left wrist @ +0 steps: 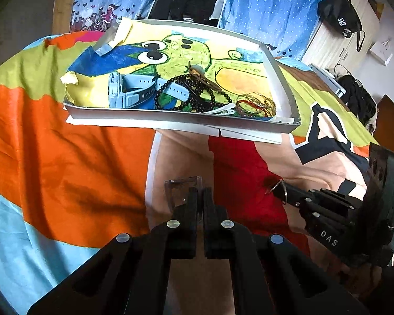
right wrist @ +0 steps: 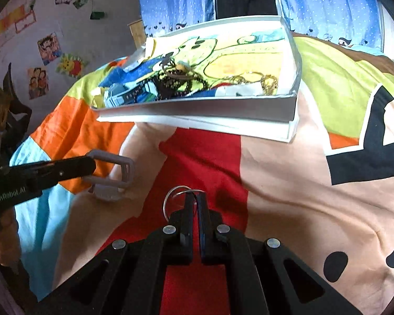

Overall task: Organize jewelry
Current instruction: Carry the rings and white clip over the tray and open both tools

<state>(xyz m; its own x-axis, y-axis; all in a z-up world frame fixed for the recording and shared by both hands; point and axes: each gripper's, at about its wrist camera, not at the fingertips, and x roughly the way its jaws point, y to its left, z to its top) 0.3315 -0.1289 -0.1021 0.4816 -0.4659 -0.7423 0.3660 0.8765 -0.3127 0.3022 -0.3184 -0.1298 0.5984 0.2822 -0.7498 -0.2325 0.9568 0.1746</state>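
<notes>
A white shallow box point(left wrist: 170, 116) with a cartoon drawing inside lies on the bed; it also shows in the right wrist view point(right wrist: 223, 110). It holds a blue watch point(left wrist: 134, 92), black bead strings point(left wrist: 194, 92) and gold bangles point(left wrist: 257, 103). My left gripper point(left wrist: 200, 193) is shut on a clear plastic holder point(left wrist: 182, 183), seen as a grey frame in the right wrist view point(right wrist: 118, 170). My right gripper point(right wrist: 195, 199) is shut on thin silver rings point(right wrist: 176, 197), low over the red patch. It appears at the right of the left wrist view point(left wrist: 278, 189).
The bed cover point(left wrist: 52, 157) is orange, red, peach and green. Blue dotted curtains point(left wrist: 262, 2) hang behind. A light wooden cabinet point(left wrist: 336, 36) with a black bag stands at the right. Posters hang on the left wall point(right wrist: 47, 50).
</notes>
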